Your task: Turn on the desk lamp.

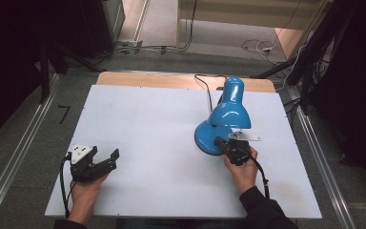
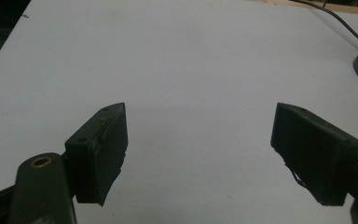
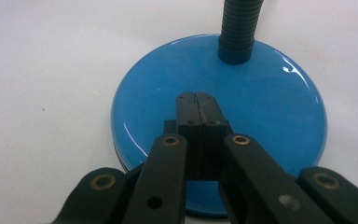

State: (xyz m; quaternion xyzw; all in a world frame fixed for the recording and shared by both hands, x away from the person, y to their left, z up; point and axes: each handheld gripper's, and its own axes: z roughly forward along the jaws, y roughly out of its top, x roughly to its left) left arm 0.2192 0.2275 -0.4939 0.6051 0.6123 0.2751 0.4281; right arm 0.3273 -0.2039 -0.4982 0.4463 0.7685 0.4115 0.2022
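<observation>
A: Nearest us on the left, the left hand-held gripper (image 1: 106, 160) rests on the white surface (image 1: 147, 124), jaws spread wide, nothing between them.

B: And on the right?

A: The right hand-held gripper (image 3: 196, 96) is clenched tight, jaws pressed together, tips down over the near part of the lamp base (image 3: 270, 107). It looks like a press on something there, maybe a switch; I cannot tell.

B: Where's the blue desk lamp (image 1: 224, 117) sitting?

A: Right of centre, its base flat on the surface, ribbed neck (image 3: 238, 28) rising from the far side, shade (image 1: 230, 112) hanging over the base, black cord (image 1: 205, 86) trailing off the far edge.

B: How would it handle?

A: That glossy base looks slippery and weighty, I'd guess. The neck bends, so grab it low, by the base.
</observation>
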